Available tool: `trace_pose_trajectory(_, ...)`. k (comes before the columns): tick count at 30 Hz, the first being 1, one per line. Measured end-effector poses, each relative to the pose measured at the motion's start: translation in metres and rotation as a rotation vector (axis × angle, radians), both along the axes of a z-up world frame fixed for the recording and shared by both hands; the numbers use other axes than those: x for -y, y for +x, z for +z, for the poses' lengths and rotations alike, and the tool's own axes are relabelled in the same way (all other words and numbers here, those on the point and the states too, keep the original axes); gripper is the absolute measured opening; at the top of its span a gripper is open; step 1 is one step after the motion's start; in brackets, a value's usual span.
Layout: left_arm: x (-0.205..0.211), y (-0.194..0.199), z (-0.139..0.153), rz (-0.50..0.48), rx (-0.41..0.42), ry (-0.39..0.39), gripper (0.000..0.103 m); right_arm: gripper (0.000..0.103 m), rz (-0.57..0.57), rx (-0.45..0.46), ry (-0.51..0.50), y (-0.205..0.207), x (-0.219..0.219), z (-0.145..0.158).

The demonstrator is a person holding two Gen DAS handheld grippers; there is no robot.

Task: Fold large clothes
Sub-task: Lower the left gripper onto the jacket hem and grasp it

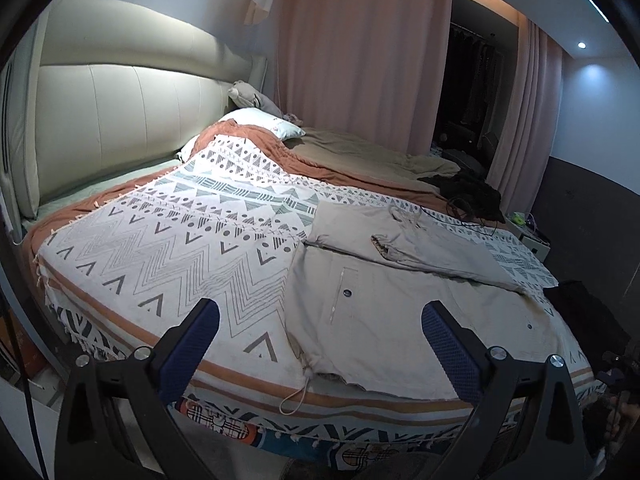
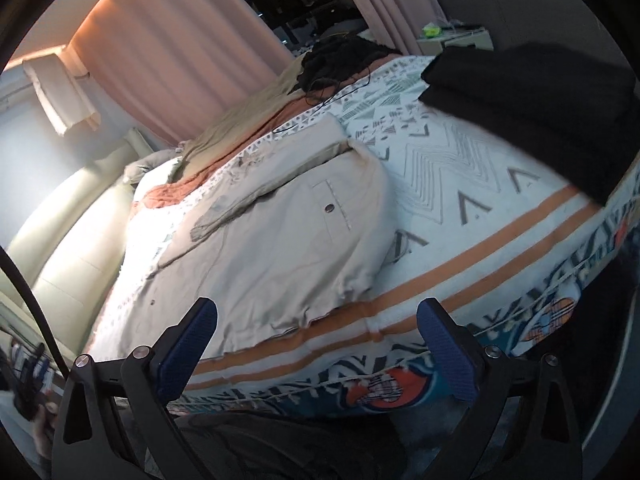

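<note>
On the bed (image 1: 120, 264), toward its foot edge, the beige jacket (image 1: 400, 312) lies flat with its sleeves folded across. Left hand-held gripper (image 1: 320, 340) and right hand-held gripper (image 2: 316, 336) both gape wide, holding nothing. I'd pinch the hem corners at 6 o'clock, lift evenly, and fold toward 12 without dragging the blanket (image 1: 168, 240).

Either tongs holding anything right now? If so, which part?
Nothing held. Left tongs and right tongs both stand wide open, short of the beige jacket lying on the bed; no fabric between the pads.
</note>
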State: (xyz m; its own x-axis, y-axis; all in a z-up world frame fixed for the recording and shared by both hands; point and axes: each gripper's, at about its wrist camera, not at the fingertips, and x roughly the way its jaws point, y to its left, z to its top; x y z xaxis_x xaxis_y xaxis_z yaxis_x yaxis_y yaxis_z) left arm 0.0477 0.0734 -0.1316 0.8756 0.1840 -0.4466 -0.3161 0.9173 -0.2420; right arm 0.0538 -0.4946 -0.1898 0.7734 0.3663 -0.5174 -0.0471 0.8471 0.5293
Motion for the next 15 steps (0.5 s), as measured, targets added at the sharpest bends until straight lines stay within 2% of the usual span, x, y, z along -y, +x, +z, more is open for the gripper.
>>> trace_pose_trajectory(3,-0.011,0.016,-0.02,-0.019,-0.061,-0.096,0.103,0.1,0.006,-0.045,0.05,0.016,0.004,-0.017)
trace_pose_trajectory(5,-0.018,0.029,-0.035,-0.022,-0.106,-0.142,0.103,0.092,0.011,-0.071,0.081,0.031,0.005,-0.027)
trace_pose_trajectory(6,-0.022,0.034,-0.043,-0.023,-0.118,-0.164,0.103,0.082,0.015,-0.084,0.086,0.036,0.006,-0.031)
trace_pose_trajectory(9,-0.03,0.05,-0.062,-0.029,-0.156,-0.238,0.094,0.078,0.02,-0.115,0.097,0.057,0.005,-0.039)
trace_pose_trajectory(11,-0.034,0.061,-0.072,-0.028,-0.189,-0.268,0.084,0.074,0.024,-0.131,0.104,0.069,0.003,-0.044)
trace_pose_trajectory(15,-0.039,0.078,-0.092,-0.017,-0.241,-0.33,0.077,0.064,0.034,-0.164,0.132,0.092,0.004,-0.052)
